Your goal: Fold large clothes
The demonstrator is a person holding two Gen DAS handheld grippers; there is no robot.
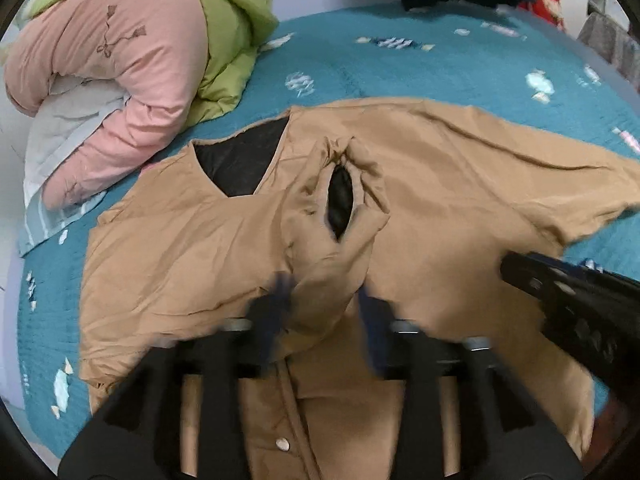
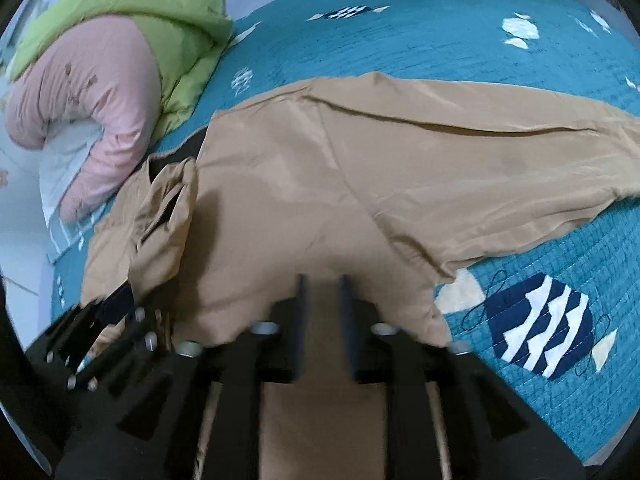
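We can't read any text, brand, number or label in either view. The closest thing is a dark embroidered motif on the pink quilt (image 1: 120,40), probably flowers on a stem, not letters.

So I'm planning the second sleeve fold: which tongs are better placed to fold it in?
Right tongs: the spread sleeve lies on their side, while the left tongs straddle the folded sleeve.
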